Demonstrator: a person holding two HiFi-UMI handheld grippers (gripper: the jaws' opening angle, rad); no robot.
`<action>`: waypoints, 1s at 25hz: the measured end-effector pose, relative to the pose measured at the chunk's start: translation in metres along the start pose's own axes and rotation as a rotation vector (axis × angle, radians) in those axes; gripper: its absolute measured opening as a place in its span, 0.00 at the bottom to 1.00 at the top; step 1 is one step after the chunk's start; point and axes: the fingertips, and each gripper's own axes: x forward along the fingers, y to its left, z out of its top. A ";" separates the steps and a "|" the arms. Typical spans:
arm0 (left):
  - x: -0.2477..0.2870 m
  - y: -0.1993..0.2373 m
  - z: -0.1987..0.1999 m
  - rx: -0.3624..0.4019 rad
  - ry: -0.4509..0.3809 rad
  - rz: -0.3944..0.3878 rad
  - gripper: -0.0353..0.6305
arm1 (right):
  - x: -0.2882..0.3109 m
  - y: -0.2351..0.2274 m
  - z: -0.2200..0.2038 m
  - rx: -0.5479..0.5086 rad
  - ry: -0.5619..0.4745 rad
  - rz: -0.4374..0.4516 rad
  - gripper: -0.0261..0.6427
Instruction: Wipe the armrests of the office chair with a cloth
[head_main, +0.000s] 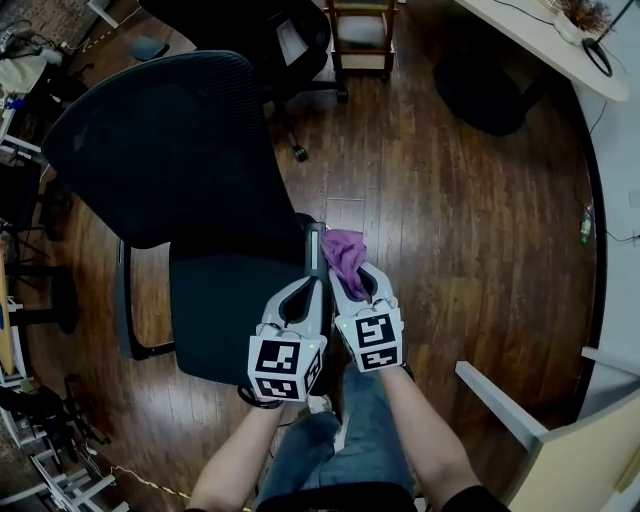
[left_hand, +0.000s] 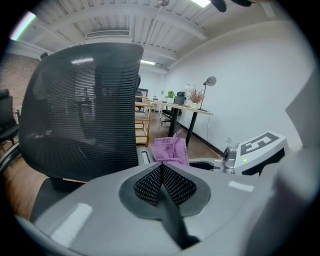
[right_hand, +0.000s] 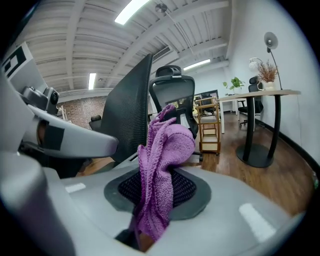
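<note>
Dark wood floor (head_main: 450, 230) lies open right of the office chair (head_main: 170, 150); from above, the purple cloth (head_main: 345, 252) sits just beside the armrest (head_main: 313, 240). Only the right gripper (right_hand: 157, 190) view shows its jaws clamped on that cloth, and the left gripper (left_hand: 161, 172) view shows jaws pressed together, empty.

Two tongs (head_main: 318, 290) (head_main: 352, 283), one purple cloth (head_main: 343, 248), two office chairs (head_main: 170, 150) (head_main: 285, 35), one desk (head_main: 520, 35)

Left gripper (head_main: 306, 290) fingers together — right gripper (head_main: 352, 280) tight on cloth (head_main: 345, 250).
</note>
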 end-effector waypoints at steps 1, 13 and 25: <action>-0.006 0.000 -0.003 0.003 0.000 -0.006 0.06 | -0.004 0.004 -0.002 0.005 -0.002 -0.009 0.19; -0.077 -0.020 -0.053 0.047 -0.010 -0.122 0.06 | -0.077 0.047 -0.034 0.021 -0.039 -0.156 0.19; -0.136 -0.049 -0.104 0.103 0.013 -0.211 0.06 | -0.143 0.100 -0.079 0.056 -0.044 -0.231 0.19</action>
